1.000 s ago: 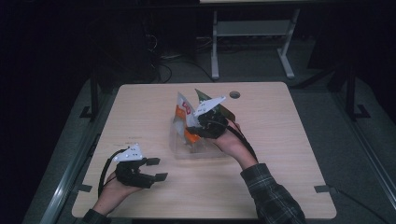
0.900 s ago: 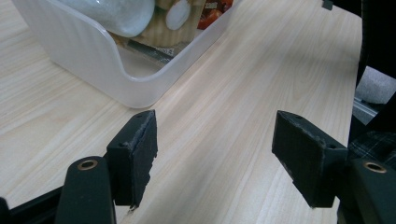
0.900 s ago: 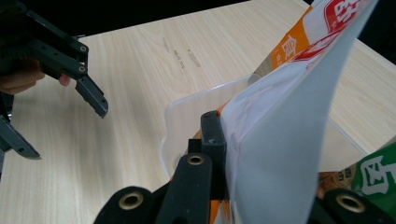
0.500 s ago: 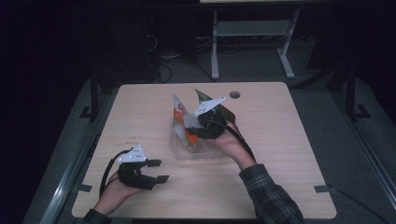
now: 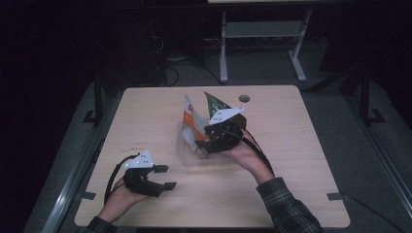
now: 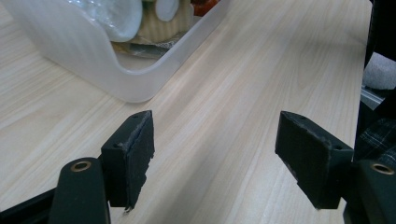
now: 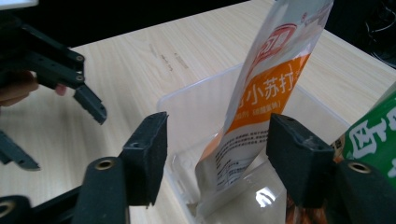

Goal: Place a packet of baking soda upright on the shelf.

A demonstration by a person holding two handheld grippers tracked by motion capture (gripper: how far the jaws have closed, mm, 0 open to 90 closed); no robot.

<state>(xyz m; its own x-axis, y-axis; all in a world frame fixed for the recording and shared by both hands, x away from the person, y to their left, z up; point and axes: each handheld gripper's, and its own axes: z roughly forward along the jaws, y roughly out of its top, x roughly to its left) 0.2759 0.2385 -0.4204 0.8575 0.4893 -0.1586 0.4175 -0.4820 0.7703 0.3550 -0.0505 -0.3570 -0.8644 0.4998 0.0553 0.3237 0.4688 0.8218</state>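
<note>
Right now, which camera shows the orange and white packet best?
The right gripper view: the packet stands close up between the open right claw, its print readable. The high view shows it small, upright in the clear bin. The left gripper view shows the bin's corner and blurry contents.

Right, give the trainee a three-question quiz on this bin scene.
1. True or false: the right tongs are clamped shut on the orange-and-white pouch.
2. What does the orange-and-white pouch stand in? A) clear plastic bin B) cardboard box C) metal bowl
3. Fill in: the left tongs hold ____.

Key: 1 false, the jaws stand apart either side of it; 2 A; 3 nothing, they are open over the table.
</note>
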